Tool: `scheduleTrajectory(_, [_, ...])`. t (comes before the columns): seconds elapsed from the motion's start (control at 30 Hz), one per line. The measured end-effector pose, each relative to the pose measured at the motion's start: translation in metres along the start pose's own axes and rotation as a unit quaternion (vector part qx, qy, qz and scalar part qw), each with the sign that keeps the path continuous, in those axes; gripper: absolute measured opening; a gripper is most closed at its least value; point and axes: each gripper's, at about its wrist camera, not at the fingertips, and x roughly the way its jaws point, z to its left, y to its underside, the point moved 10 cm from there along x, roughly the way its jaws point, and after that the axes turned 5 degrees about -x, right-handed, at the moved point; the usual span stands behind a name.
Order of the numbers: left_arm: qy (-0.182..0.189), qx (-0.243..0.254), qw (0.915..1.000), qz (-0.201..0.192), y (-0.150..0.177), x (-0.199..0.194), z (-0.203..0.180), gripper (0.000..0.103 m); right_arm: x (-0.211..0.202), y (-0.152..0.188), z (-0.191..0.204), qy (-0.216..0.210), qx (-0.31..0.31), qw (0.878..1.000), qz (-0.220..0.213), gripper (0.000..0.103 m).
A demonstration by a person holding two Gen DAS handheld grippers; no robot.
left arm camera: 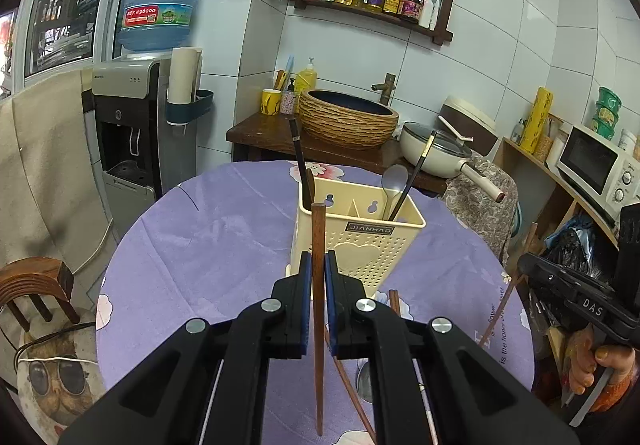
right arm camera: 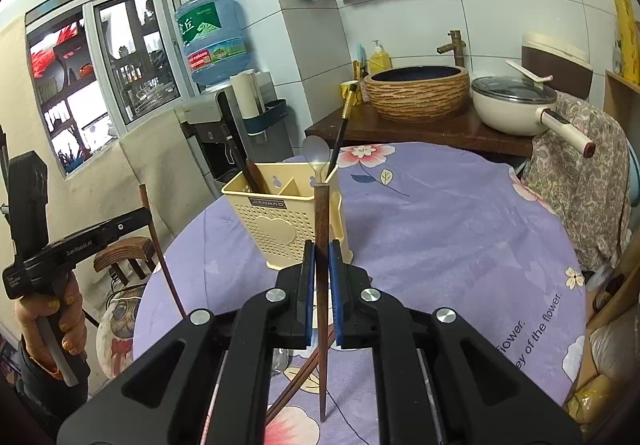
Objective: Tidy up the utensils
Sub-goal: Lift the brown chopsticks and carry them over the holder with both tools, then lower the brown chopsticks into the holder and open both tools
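My left hand-held gripper [left arm camera: 319, 265] was clamped on a brown wooden chopstick [left arm camera: 318, 309], which stood nearly upright through the lower middle of the left wrist view, its top reaching the near rim of the cream utensil holder [left arm camera: 360, 237] at the centre of the frame. My right hand-held gripper [right arm camera: 322, 261] was likewise closed on a second brown chopstick [right arm camera: 322, 285], upright in the lower middle of the right wrist view, with the holder just behind it and to the left. Neither stick was in the holder yet; both hung above the purple flowered desk [left arm camera: 208, 229]. Already standing in the holder were a dark chopstick [left arm camera: 301, 161] in the left compartment, and a pale spoon [left arm camera: 394, 181] and a black chopstick [left arm camera: 416, 169] in the right one. Below the grippers, near the bottom of the frames, more brown chopsticks [right arm camera: 300, 381] and what looked like a metal spoon [left arm camera: 365, 381] lay on the cloth, partly hidden by the gripper bodies. I judged the job roughly half done: three pieces were housed, two in hand, and a few on the desk to be picked up.
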Motion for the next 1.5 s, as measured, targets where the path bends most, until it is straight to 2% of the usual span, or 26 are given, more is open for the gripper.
scheduleTrajectory(0.33, [0.004, 0.01, 0.9997, -0.023, -0.028, -0.007, -0.009, 0.007, -0.01, -0.032, 0.017, -0.007, -0.024, 0.999, -0.021, 0.008])
scheduleTrajectory(0.5, [0.011, 0.023, 0.999, -0.036, -0.06, -0.014, -0.022, 0.007, -0.013, -0.06, 0.031, -0.005, -0.049, 0.998, -0.031, 0.008])
scheduleTrajectory(0.63, [0.022, 0.026, 0.9982, -0.049, -0.096, -0.026, -0.034, 0.007, -0.018, -0.096, 0.04, -0.016, -0.051, 0.998, -0.04, 0.008])
scheduleTrajectory(0.8, [0.024, 0.025, 0.9958, -0.085, -0.15, -0.044, -0.05, 0.007, -0.035, -0.158, 0.047, -0.011, -0.05, 0.995, -0.081, 0.008])
scheduleTrajectory(0.93, [0.0, 0.017, 0.9927, -0.12, -0.187, -0.044, -0.055, 0.007, -0.039, -0.2, 0.046, 0.019, -0.045, 0.992, -0.113, 0.008])
scheduleTrajectory(1.0, [-0.014, 0.013, 0.9924, -0.121, -0.196, -0.033, -0.057, 0.007, -0.031, -0.213, 0.046, 0.037, -0.041, 0.991, -0.123, 0.008])
scheduleTrajectory(1.17, [-0.043, 0.011, 0.9935, -0.105, -0.186, 0.007, -0.054, 0.007, 0.011, -0.203, 0.041, 0.07, -0.038, 0.991, -0.105, 0.008])
scheduleTrajectory(1.37, [-0.048, -0.015, 0.9976, -0.047, -0.133, 0.062, -0.031, 0.007, 0.066, -0.154, 0.023, 0.07, -0.01, 0.996, -0.057, 0.008])
scheduleTrajectory(1.5, [-0.05, -0.018, 0.9984, -0.021, -0.105, 0.084, -0.022, 0.007, 0.09, -0.129, 0.015, 0.064, 0.005, 0.997, -0.034, 0.008])
